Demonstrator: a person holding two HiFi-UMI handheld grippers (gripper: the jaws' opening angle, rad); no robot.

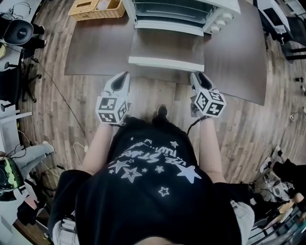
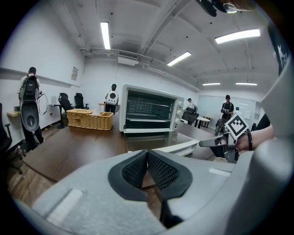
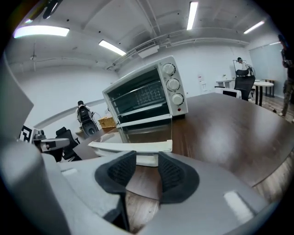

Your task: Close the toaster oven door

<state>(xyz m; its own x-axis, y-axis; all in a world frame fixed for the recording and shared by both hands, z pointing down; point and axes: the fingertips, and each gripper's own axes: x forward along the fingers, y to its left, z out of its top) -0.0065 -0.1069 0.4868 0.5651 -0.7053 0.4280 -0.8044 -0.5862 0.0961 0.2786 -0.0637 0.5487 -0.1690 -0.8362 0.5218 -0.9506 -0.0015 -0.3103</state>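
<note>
The white toaster oven (image 1: 191, 9) stands at the far side of the brown table (image 1: 95, 52). Its glass door (image 1: 167, 48) lies folded down flat, with the white handle bar (image 1: 166, 63) at the near edge. My left gripper (image 1: 125, 76) hovers just short of the handle's left end, jaws shut on nothing. My right gripper (image 1: 196, 76) is near the handle's right end, open, touching nothing. In the right gripper view the handle (image 3: 133, 147) lies just beyond the open gripper (image 3: 147, 167). The left gripper view shows the oven (image 2: 149, 110) ahead of the left gripper (image 2: 147, 158).
A wicker basket (image 1: 95, 8) sits on the table left of the oven. The table's near edge runs just under both grippers. Office chairs, equipment and several people stand around the room, among them a person (image 2: 112, 96) behind the basket.
</note>
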